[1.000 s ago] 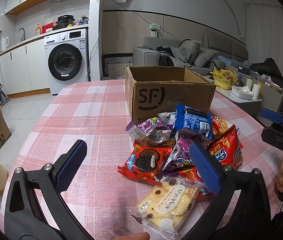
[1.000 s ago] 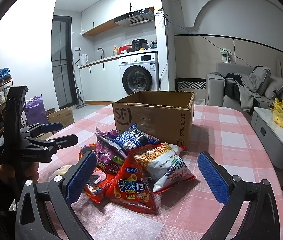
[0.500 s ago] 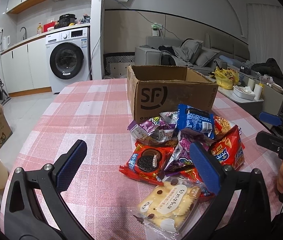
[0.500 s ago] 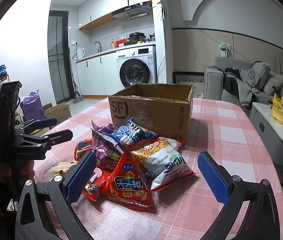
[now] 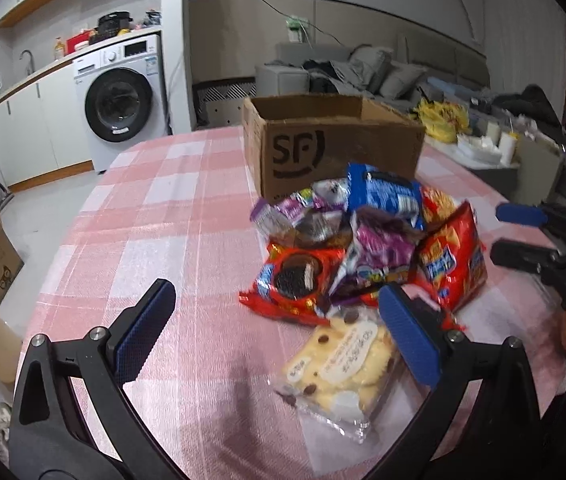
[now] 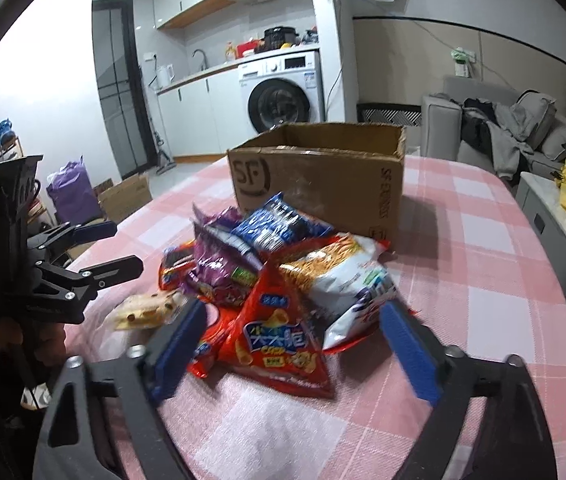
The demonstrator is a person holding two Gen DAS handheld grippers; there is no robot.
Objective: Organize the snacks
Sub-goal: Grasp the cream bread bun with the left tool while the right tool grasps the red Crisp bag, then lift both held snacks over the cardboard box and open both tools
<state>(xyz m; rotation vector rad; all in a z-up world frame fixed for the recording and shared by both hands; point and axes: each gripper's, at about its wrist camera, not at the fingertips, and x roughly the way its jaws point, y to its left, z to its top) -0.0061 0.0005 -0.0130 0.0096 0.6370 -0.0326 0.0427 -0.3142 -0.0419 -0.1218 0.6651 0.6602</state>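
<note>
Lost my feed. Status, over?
Left gripper open, right gripper open, both empty. Snack pile beside SF cardboard box. Nothing in the way.

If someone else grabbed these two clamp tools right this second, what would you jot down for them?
Left gripper: open, empty, low over the table, the cookie pack just ahead.
Right gripper: open, empty, facing the red triangular chip bag.
Snacks: all in one heap on the pink checked tablecloth, in front of the cardboard box.
Done: nothing visibly packed; the box floor is hidden, but what shows of the inside is bare.
Left: pick up each packet and sort it, probably into the box.
</note>
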